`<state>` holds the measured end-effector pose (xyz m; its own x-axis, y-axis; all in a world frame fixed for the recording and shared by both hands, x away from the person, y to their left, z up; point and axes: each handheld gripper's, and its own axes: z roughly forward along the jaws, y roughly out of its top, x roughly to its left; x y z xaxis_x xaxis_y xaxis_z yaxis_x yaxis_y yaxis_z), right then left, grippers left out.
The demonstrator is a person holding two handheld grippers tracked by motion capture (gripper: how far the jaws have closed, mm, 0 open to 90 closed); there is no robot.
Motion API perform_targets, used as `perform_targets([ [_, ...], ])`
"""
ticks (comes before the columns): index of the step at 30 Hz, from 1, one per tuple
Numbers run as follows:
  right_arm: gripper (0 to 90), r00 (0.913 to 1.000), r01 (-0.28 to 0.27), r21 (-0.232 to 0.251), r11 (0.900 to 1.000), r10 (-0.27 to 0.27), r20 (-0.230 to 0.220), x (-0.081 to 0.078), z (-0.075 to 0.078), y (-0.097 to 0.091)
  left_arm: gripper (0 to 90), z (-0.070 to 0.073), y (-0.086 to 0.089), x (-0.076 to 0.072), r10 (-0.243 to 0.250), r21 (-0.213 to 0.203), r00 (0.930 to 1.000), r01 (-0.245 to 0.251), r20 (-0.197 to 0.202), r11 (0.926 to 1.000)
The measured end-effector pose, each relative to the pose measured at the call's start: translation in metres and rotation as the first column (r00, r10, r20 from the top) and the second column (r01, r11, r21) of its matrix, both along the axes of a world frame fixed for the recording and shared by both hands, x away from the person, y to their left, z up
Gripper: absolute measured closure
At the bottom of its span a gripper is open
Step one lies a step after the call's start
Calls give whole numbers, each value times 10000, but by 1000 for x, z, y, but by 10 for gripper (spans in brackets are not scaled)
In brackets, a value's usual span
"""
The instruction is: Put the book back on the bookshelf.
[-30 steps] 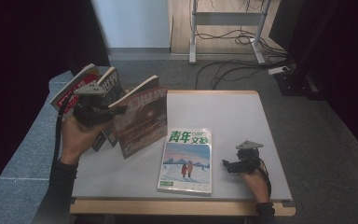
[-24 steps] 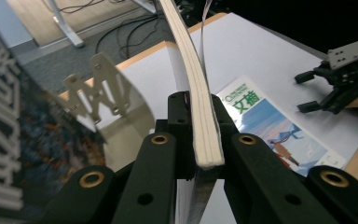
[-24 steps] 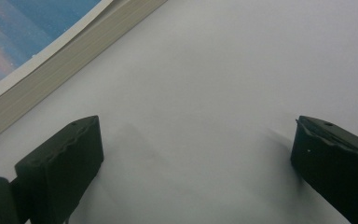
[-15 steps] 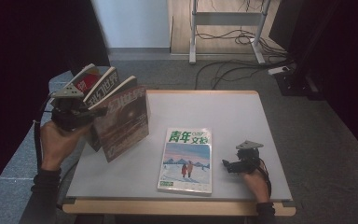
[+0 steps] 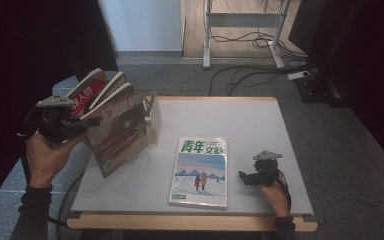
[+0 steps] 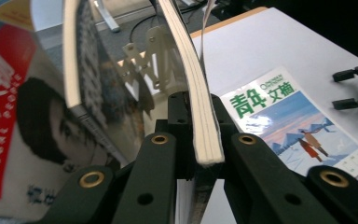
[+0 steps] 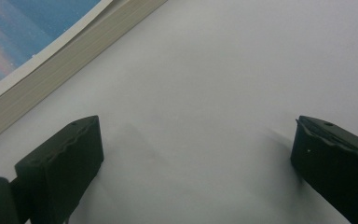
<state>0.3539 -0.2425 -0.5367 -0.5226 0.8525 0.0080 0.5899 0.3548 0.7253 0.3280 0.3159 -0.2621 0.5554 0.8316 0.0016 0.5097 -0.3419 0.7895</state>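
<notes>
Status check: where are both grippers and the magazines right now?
Left gripper shut on dark-covered magazine, lifted at table's left edge. Right gripper open, resting on table. Blue-covered magazine lies flat. White rack close behind.

A white worktop (image 5: 240,125) with a pale wood edge fills the middle of the high view. Grey carpet (image 5: 360,165) surrounds it. At upper centre stands a metal frame (image 5: 240,30) on wood flooring, black cables (image 5: 250,75) trailing below. Dark curtains (image 5: 25,45) close off both upper corners.
</notes>
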Motion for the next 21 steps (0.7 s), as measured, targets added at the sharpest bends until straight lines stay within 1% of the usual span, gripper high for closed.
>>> perform_targets([
  [4,14,10000,0,-1,10000,0,-1,0,0,0,843,-1,6,1,333,38,9994,-333,-17,9994],
  [11,14,10000,7,4,10000,-7,-15,0,0,0,843,-6,16,7,751,-137,9971,-753,-117,9971],
  [17,14,10000,-6,2,10000,6,-22,0,0,0,843,-10,20,14,1085,-205,9940,-1088,-157,9938],
  [21,14,10000,-4,0,10000,4,-24,0,0,0,843,-14,18,21,1268,-195,9917,-1272,-191,9917],
])
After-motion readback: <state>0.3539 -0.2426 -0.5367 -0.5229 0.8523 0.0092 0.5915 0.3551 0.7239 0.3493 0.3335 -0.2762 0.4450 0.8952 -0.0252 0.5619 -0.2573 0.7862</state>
